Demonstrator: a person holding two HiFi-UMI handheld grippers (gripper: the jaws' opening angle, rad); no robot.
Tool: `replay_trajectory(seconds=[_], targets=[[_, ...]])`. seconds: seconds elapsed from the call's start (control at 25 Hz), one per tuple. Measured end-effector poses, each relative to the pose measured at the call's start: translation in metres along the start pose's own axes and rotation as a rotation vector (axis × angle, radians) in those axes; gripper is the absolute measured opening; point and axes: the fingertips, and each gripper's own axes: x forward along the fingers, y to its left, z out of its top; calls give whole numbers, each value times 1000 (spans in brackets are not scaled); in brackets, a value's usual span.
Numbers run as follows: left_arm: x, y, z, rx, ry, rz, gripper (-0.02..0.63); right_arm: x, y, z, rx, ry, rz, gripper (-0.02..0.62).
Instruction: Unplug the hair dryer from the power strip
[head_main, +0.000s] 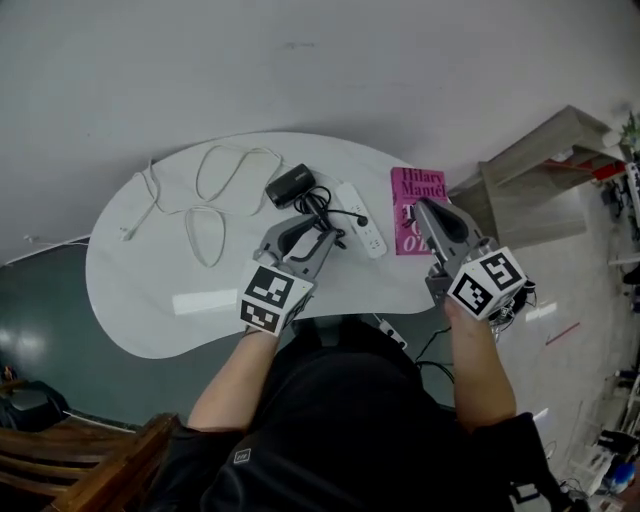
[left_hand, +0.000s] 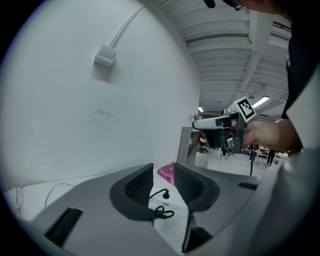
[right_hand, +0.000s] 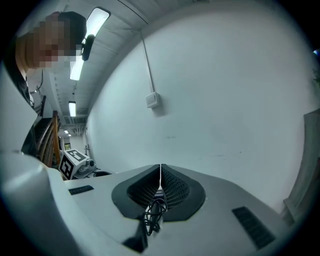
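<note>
A black hair dryer (head_main: 291, 184) lies at the back of the white table (head_main: 150, 290). Its black cord (head_main: 320, 205) runs to a plug (head_main: 361, 220) at the white power strip (head_main: 362, 232). Whether the plug sits in a socket I cannot tell. My left gripper (head_main: 312, 230) hovers just in front of the cord, open and empty. Along its jaws (left_hand: 163, 166) I see the plug (left_hand: 165, 192) on the strip. My right gripper (head_main: 421, 206) is shut and empty above a pink book (head_main: 415, 212), and also shows shut in its own view (right_hand: 160, 167).
A loose white cable (head_main: 200, 215) loops over the table's left half. A grey shelf unit (head_main: 540, 180) stands to the right and a wooden chair (head_main: 70, 450) at the lower left. A white wall box (right_hand: 153, 100) hangs on the wall ahead.
</note>
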Motion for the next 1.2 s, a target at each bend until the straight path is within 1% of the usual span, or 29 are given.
replay_trajectory(seconds=[0.12, 0.24, 0.4, 0.48, 0.68, 0.88, 1.0, 1.2], targets=[[18, -4, -8, -33, 27, 50, 147, 12, -17, 1, -7, 23, 59, 35], [37, -7, -13, -72, 47, 110, 176, 21, -35, -1, -12, 43, 118, 35], [60, -17, -25, -107, 71, 184, 200, 25, -54, -12, -9, 73, 193, 35], [72, -20, -32, -120, 78, 219, 211, 27, -63, -20, -7, 91, 216, 35], [98, -36, -60, -124, 112, 285, 225, 30, -76, -44, 24, 134, 242, 35], [120, -49, -94, -180, 139, 290, 241, 36, -73, -67, 50, 174, 265, 35], [131, -52, -113, -203, 164, 299, 269, 35, -72, -77, 55, 194, 268, 35], [152, -54, -135, -179, 233, 317, 321, 24, -76, -86, 59, 202, 237, 35]])
